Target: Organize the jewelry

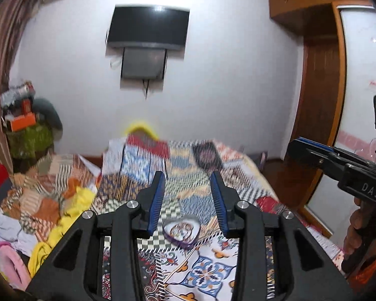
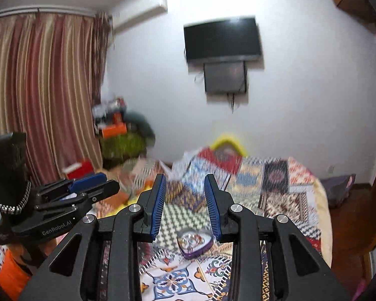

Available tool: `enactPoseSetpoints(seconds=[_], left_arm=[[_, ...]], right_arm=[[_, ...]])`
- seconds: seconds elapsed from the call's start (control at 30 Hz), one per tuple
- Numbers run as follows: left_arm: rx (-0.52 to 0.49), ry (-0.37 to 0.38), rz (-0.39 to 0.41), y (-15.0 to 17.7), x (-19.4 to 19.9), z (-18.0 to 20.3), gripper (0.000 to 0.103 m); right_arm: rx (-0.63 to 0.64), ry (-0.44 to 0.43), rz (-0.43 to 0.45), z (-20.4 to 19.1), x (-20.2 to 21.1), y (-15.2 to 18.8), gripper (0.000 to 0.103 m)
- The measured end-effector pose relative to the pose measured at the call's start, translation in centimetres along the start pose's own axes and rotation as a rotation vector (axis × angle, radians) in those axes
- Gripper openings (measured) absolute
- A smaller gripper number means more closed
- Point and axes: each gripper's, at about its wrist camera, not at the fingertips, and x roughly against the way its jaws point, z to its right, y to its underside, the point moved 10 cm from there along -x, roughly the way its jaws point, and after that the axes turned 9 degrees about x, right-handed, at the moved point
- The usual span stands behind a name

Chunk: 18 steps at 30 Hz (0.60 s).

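Observation:
A heart-shaped box (image 1: 181,230) with a purple rim and a clear lid lies on the patterned bedspread (image 1: 213,271). It shows low between the fingers in both wrist views, well below them. My left gripper (image 1: 188,178) is held above the bed, open, with nothing between its blue pads. My right gripper (image 2: 185,179) is also raised above the heart-shaped box (image 2: 194,243), open and empty. Each gripper appears at the edge of the other's view: the right gripper (image 1: 294,148) and the left gripper (image 2: 110,183). A braided silver band (image 2: 12,205) wraps the left device's black post.
Loose clothes (image 1: 70,208) lie piled on the bed's left side. A wall TV (image 1: 148,27) hangs on the far wall. Striped curtains (image 2: 42,95) and a cluttered corner stack (image 2: 117,130) stand at left, and a wooden wardrobe (image 1: 320,95) at right. A hand (image 1: 358,228) holds the right device.

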Motion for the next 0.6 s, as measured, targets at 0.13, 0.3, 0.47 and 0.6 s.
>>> enactPoseSetpoints(seconds=[0.13,0.3,0.47,0.6], left_arm=[[-0.022,-0.004,0.078,-0.8,3.5,1.2,0.053],[-0.027,-0.041,0.17,-1.0,7.1,1.8,0.079],[0.001,-0.053,0.216,-0.9,9.4,1.6,0.097],[-0.005,-0.072,0.224,-0.8,9.8,1.4,0.097]], right_arm=[[0.009,0.053,0.081,-0.9,3.1,-1.1,0.044],[0.034,0.136,0.145,-2.0,5.3,-1.5,0.083],[0.039,0.201,0.157,-2.4,6.0,-1.2,0.103],[0.036,0.217,0.146,-2.1,5.8,-0.9,0.103]])
